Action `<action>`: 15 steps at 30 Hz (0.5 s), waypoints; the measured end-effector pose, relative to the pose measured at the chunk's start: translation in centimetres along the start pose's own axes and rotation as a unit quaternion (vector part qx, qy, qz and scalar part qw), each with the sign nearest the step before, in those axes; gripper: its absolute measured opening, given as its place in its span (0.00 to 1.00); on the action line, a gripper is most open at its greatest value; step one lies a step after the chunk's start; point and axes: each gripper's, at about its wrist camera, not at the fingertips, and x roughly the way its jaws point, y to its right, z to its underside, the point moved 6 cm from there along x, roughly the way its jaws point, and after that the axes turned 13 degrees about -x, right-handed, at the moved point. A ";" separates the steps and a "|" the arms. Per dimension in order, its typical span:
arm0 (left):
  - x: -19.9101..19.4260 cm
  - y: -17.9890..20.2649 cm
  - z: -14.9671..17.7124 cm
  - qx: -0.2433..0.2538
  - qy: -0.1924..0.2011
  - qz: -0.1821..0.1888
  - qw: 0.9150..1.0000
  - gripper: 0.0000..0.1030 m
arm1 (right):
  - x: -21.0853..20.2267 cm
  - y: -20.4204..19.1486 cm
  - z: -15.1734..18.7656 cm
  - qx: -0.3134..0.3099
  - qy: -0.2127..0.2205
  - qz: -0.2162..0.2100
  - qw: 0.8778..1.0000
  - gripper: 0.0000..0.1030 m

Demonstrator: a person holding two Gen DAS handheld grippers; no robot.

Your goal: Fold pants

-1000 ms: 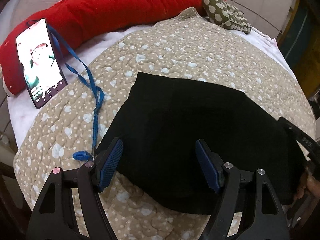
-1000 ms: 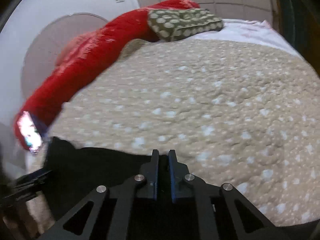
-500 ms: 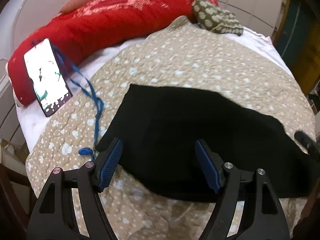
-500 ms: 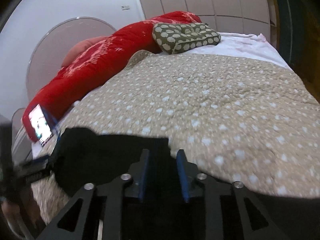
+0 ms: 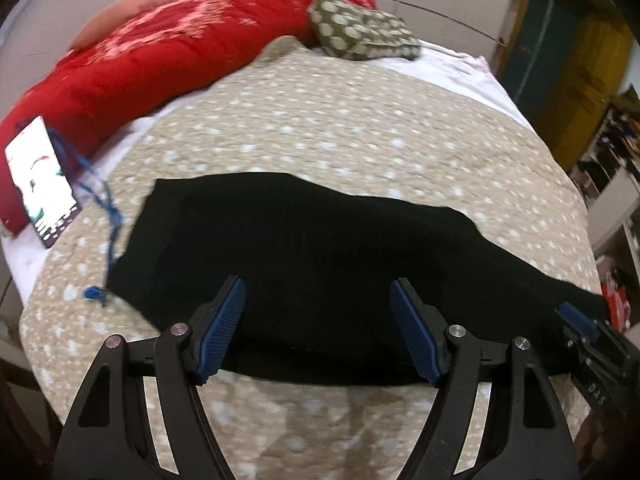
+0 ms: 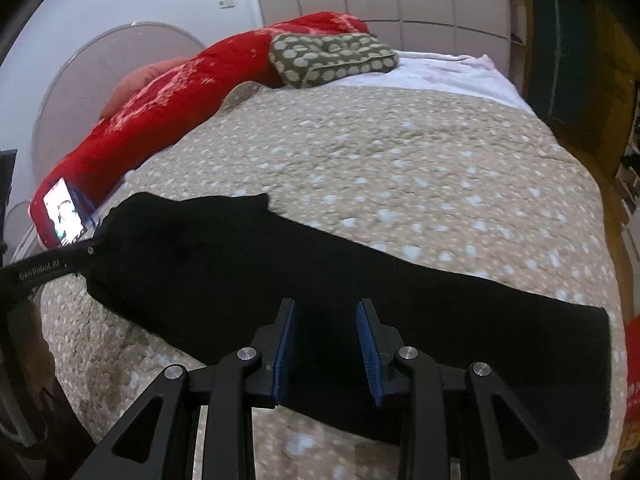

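Observation:
The black pants lie folded lengthwise as a long flat band across the near part of the beige dotted quilt; they also show in the right wrist view. My left gripper is wide open and empty above the pants' near edge. My right gripper is open and empty above the middle of the band. The right gripper's tip shows at the lower right in the left wrist view. The left gripper's finger shows at the left in the right wrist view.
A lit phone with a blue lanyard lies at the quilt's left edge. A red blanket and a green patterned cushion lie at the far side. The bed's right edge drops toward shelves.
My right gripper has let go of the pants, opened and pulled back and up. My left gripper has also drawn back, staying open. The pants now lie flat on the quilt.

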 end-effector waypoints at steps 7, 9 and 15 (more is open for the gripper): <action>1.6 2.6 2.1 0.028 -0.025 0.011 0.999 0.73 | -0.9 3.1 2.3 0.041 -0.001 0.018 0.999 0.32; 2.0 2.9 2.4 0.028 -0.031 0.015 0.999 0.73 | -1.0 3.9 2.7 0.052 -0.002 0.021 0.998 0.36; 3.6 3.7 3.3 0.043 -0.035 -0.002 0.998 0.73 | -0.3 5.6 3.0 0.062 0.004 0.028 0.998 0.37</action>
